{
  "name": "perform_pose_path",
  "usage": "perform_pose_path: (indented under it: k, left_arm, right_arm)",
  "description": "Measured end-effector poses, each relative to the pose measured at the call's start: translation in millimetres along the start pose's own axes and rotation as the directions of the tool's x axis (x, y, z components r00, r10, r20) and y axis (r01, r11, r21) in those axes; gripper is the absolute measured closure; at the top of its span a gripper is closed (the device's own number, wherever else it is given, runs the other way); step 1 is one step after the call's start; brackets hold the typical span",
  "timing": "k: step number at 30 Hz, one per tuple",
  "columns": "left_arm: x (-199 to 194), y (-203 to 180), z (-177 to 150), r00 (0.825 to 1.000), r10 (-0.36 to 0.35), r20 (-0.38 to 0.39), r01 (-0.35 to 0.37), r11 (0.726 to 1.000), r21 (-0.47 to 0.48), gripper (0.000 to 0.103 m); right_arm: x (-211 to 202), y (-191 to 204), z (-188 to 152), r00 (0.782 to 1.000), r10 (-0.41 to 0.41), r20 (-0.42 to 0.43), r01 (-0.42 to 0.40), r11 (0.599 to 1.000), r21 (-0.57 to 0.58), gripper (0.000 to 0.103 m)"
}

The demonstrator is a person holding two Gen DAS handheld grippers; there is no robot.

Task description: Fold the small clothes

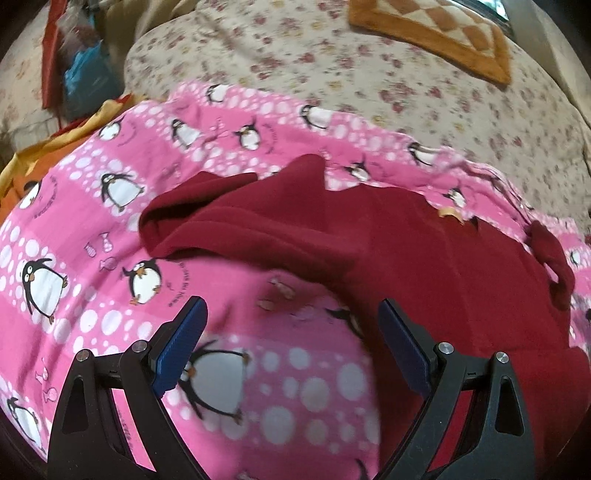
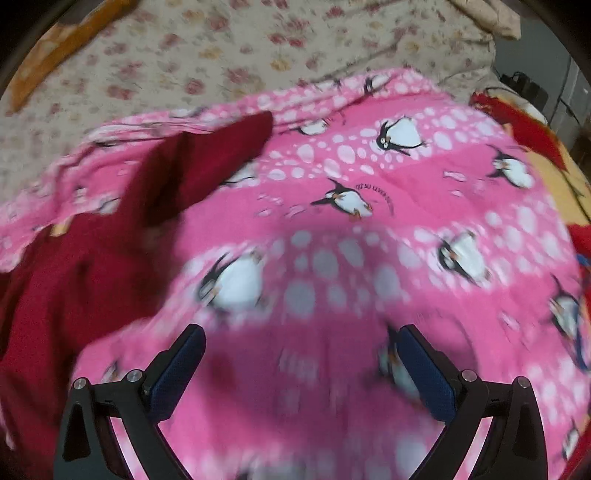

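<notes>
The left gripper (image 1: 291,317) hangs with its blue-padded jaws spread wide and nothing between them, over a pink penguin-print blanket (image 1: 85,229). Just beyond its right finger and running up and left across the view lies a dark red garment (image 1: 424,258), rumpled, one sleeve-like part (image 1: 207,195) reaching toward the blanket's far side. The garment lies on the blanket, ahead and to the right of the left jaws; whether it touches the right finger cannot be told.

The right gripper (image 2: 301,343) is likewise wide apart and empty, above bare pink blanket. In its view the red garment (image 2: 85,266) sits off to the left, apart from the jaws, a long part (image 2: 207,155) stretching away up the blanket.

Farther off, a floral bedsheet (image 1: 332,62) lies past the blanket, with an orange checked mat (image 1: 436,33) on it.
</notes>
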State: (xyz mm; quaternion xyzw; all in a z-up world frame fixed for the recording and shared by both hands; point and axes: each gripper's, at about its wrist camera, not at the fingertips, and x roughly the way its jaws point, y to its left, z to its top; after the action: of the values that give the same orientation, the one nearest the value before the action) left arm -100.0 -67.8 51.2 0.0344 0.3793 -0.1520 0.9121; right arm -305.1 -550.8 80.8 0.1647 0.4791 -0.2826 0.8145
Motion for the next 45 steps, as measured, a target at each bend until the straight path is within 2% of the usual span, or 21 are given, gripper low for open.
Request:
perform_pose_path:
  k: [3,8,15,23,26,28,35,42,45]
  left_arm:
    - [6.0,-5.1,5.8,1.000,-0.005,-0.009,0.005,1.000,0.020,0.009]
    - [3.0,-12.2,3.3,1.000,-0.004,-0.026,0.004,1.000,0.014,0.009]
    - [-2.4,-9.3,2.4,1.000,0.010,-0.005,-0.010,0.999,0.030,0.009]
    - [7.3,6.2,4.8,1.000,-0.001,-0.028,0.000,1.000,-0.010,0.009]
    - [12.3,15.6,5.4,0.999,-0.010,-0.044,0.008,0.999,-0.046,0.009]
    - [14.9,18.2,9.8,0.999,-0.010,-0.049,0.007,0.998,-0.065,0.009]
    - [19.8,25.8,11.9,0.999,0.011,-0.053,-0.016,0.996,-0.086,0.009]
    - [21.7,35.6,14.9,0.998,0.025,-0.053,-0.031,0.993,-0.112,0.010]
    - [22.5,37.7,16.2,0.998,0.034,-0.054,-0.040,0.993,-0.113,0.010]
  right_arm:
    - [-44.2,9.4,-22.7,0.995,0.096,-0.020,-0.096,0.995,-0.009,0.000]
    - [-100.8,46.4,-45.9,0.966,0.259,-0.026,-0.259,0.966,-0.014,0.000]
    - [-110.7,159.9,-58.0,0.938,0.347,-0.027,-0.345,0.919,-0.188,0.000]
    - [-71.0,257.4,-58.9,0.940,0.339,-0.036,-0.335,0.900,-0.277,0.000]
    - [-59.0,280.9,-59.4,0.946,0.322,-0.029,-0.316,0.901,-0.297,0.000]
    - [-53.0,292.6,-58.8,0.940,0.339,-0.036,-0.334,0.896,-0.294,0.000]
    - [-50.1,321.2,-60.8,0.938,0.345,-0.025,-0.332,0.880,-0.340,0.000]
    - [-44.7,330.1,-68.1,0.937,0.347,-0.046,-0.341,0.873,-0.348,0.000]
    - [-46.8,332.6,-68.4,0.929,0.367,-0.046,-0.359,0.866,-0.347,0.001]
